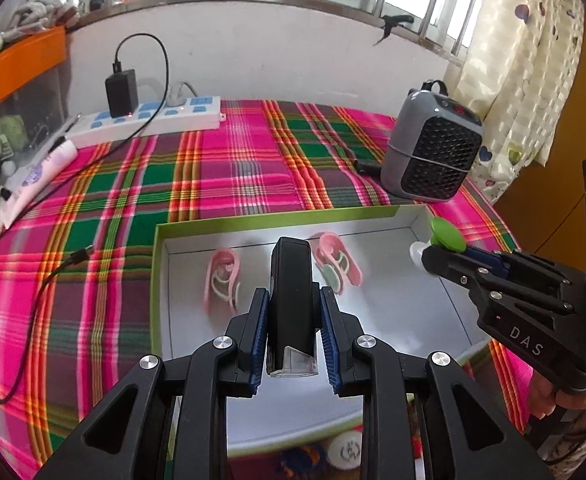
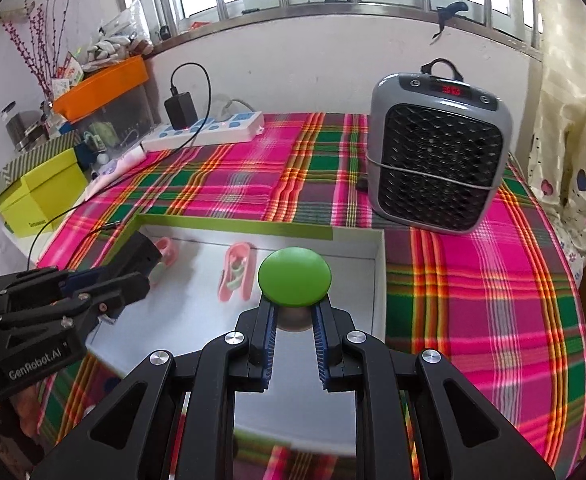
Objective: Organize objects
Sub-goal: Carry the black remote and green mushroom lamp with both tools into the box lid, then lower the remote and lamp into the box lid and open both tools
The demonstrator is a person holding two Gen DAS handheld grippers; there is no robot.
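Both grippers are loaded over the box (image 1: 161, 280) right now. The left gripper (image 1: 291, 332) is clamped on a black gadget (image 1: 291, 292) – some kind of trimmer maybe, hard to tell – held lengthwise at the bottom middle of the left view, above the box floor. The right gripper (image 2: 293, 320) is closed on the stem under a green knob thing (image 2: 295, 278), seen in the middle of the right view, near the box's right wall.

What could go wrong: two pink clips (image 1: 223, 282) (image 1: 335, 262) are already parked in the box, one on each side of the black gadget in the left view. If the gadget is lowered straight down, a clip could easily be pinned under it or shoved against the far wall. It also looks gripped near one end, so a tilt or slip on release wouldn't be surprising.

The green knob is top-heavy by the look of it – if it's let go too high, a roll into the clips is likely. The two grippers are near each other too, so a bump is possible.
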